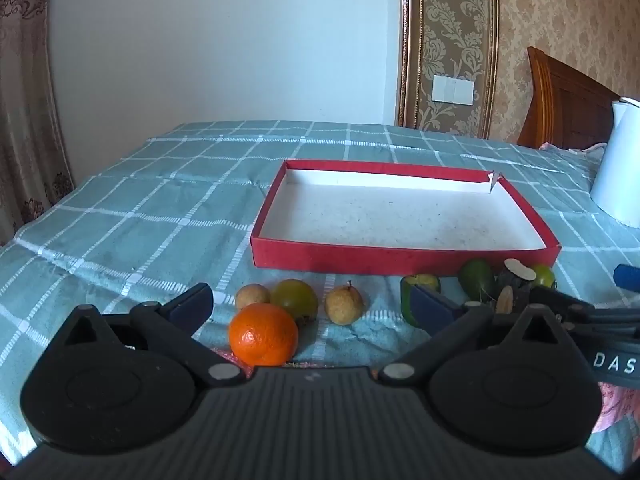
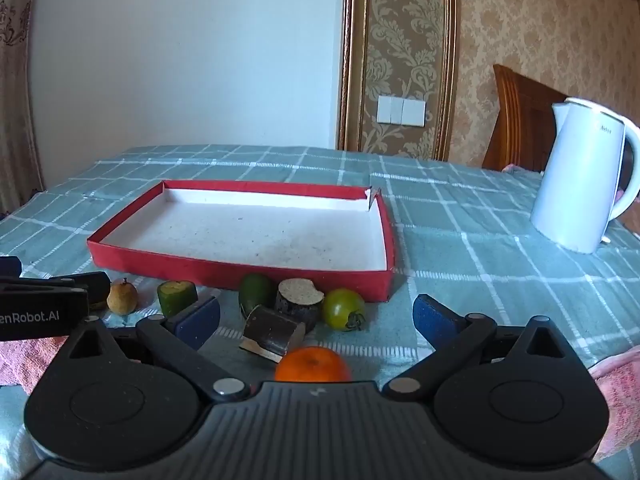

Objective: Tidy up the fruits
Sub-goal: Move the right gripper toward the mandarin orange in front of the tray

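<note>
A shallow red tray [image 1: 400,258] [image 2: 240,271] with a white lining sits on the checked cloth. All the fruit lies in a row in front of it. My left gripper [image 1: 313,306] is open over an orange [image 1: 264,334], a yellow-green fruit [image 1: 294,298], a small brown round fruit [image 1: 252,296] and a small pear [image 1: 343,305]. My right gripper [image 2: 317,316] is open over another orange [image 2: 314,365], a green tomato [image 2: 343,308], two dark cut pieces [image 2: 298,300], an avocado [image 2: 255,294] and a cut green piece [image 2: 176,296]. Neither gripper touches any fruit.
A white electric kettle [image 2: 580,176] stands at the right on the cloth, behind and beside the tray. A wooden headboard [image 2: 520,120] rises behind it. Pink fabric [image 2: 616,392] lies at the near right edge. The left gripper's fingers [image 2: 94,286] reach into the right wrist view's left side.
</note>
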{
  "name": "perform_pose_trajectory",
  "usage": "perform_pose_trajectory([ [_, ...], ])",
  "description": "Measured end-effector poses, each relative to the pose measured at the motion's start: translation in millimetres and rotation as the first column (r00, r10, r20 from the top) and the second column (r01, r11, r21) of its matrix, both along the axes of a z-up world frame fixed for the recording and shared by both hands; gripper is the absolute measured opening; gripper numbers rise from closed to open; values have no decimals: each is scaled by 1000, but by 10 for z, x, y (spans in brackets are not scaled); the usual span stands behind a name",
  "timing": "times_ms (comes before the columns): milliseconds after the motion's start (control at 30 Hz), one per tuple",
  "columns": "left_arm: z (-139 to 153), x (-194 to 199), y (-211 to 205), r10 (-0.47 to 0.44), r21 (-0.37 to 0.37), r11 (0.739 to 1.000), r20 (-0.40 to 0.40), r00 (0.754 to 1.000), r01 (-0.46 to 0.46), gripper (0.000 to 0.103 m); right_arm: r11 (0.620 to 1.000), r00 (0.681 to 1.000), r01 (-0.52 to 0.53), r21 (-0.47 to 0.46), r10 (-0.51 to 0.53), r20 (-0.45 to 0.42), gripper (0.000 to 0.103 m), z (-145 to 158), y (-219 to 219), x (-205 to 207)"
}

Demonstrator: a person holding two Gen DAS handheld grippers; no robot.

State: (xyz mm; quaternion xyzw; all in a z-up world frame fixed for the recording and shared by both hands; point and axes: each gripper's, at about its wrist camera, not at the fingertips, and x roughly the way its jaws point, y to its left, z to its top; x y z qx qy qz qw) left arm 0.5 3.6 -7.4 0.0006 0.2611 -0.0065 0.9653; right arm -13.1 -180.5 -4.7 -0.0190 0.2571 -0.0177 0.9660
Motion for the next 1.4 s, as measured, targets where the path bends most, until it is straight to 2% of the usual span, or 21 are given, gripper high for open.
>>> perform_pose_trajectory([
  [367, 2, 6, 37, 7, -31, 999, -14, 1000, -7, 103, 1000, 1000, -5, -17, 5, 14, 103, 3, 33, -26],
  [933, -6, -29, 4, -20, -6, 1000, -21, 1000, 20, 103, 999, 998, -26, -30, 28, 61, 103, 28, -11, -125],
  [1100, -10, -53, -8, -23, 4, 1000, -15, 1000, 23, 103, 999, 998, -37, 16, 36, 50, 103, 29, -32, -155],
  [1400, -12, -77, 3, -31, -1, 1000, -14, 999, 31, 103, 999, 999, -33, 21, 33, 20, 103, 19, -33, -161],
])
